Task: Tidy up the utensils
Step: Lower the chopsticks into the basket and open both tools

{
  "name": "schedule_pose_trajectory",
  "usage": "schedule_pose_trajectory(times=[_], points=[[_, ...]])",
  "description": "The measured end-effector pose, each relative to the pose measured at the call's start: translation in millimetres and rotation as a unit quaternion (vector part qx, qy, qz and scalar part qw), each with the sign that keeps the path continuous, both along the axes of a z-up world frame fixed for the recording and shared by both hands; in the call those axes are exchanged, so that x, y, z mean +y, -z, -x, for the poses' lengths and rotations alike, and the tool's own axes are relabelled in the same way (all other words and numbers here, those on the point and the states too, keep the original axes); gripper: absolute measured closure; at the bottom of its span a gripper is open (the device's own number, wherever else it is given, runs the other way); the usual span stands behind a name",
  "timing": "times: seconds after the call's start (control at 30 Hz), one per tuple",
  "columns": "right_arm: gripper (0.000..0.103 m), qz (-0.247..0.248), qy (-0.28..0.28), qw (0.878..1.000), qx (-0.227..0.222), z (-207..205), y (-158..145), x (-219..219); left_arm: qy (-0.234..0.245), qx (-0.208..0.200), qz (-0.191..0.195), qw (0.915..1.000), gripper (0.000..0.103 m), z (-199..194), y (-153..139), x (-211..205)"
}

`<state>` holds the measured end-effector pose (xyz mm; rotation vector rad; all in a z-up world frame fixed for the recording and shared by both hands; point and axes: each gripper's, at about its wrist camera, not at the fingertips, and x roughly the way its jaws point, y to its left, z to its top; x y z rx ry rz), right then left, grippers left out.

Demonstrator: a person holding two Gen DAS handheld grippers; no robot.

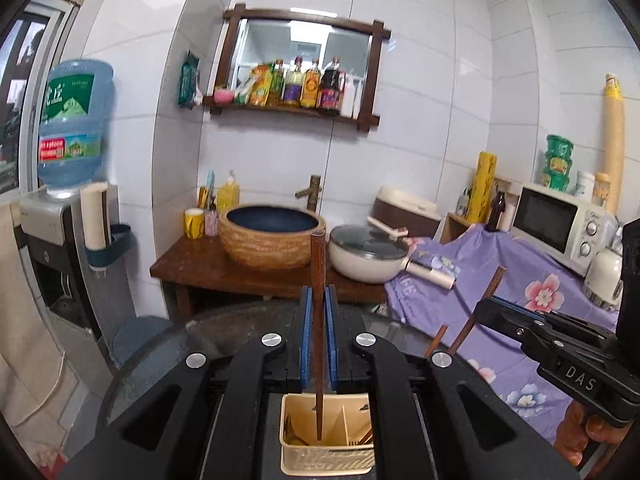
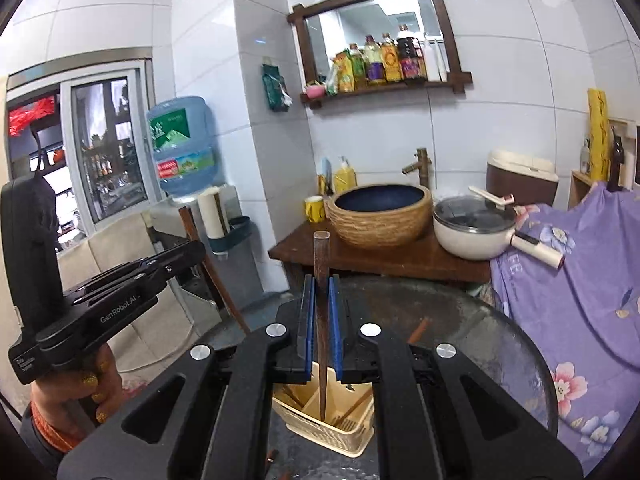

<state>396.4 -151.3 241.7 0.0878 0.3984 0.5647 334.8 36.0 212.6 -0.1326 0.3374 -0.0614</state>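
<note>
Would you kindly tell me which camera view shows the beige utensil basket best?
The right wrist view: the beige utensil basket shows its dividers, slatted side and chopsticks lying inside, below the right tongs shut on a chopstick. In the left wrist view the basket is seen more head-on, hemmed in by the left tongs.

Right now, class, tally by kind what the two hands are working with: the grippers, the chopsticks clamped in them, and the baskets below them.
Grippers: 2, the left gripper and the right gripper, each shut on a chopstick.
Held chopsticks: 2, the left chopstick and the right chopstick.
Baskets: 1, the cream basket.
Total: 5.
</note>
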Motion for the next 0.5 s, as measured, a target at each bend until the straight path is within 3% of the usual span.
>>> schedule_pose_trajectory(times=[0.23, 0.5], points=[[0.095, 0.013, 0.007, 0.999, 0.037, -16.6, 51.8, 7.7, 0.003, 0.048, 0.005, 0.9988, 0.096, -14.8, 51.1, 1.6], [0.095, 0.015, 0.015, 0.998, 0.053, -21.6, 74.7, 7.4, 0.001, 0.076, -0.001, 0.9971, 0.096, -21.3, 77.8, 2.9]])
